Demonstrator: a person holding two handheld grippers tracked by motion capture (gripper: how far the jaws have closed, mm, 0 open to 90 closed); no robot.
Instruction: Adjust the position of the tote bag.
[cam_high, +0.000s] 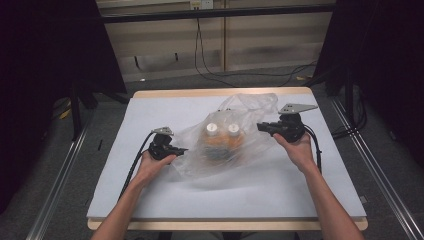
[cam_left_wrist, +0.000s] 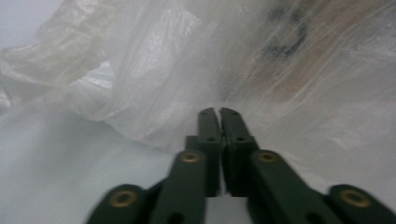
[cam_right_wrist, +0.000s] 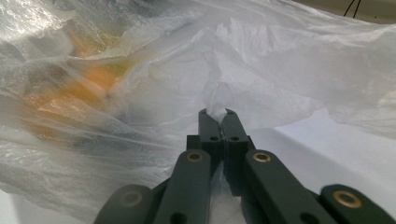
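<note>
I see cables on the floor behind the desk; nothing blocks my way. The clear plastic bag lies in the desk's middle, wrinkled, with two white-capped orange bottles inside. My left tongs are closed on its left edge, my right tongs pinch a fold on its right.

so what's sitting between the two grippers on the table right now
The clear plastic bag with two white-capped orange bottles inside, seen in the high view. The left gripper and right gripper each pinch its film.
</note>
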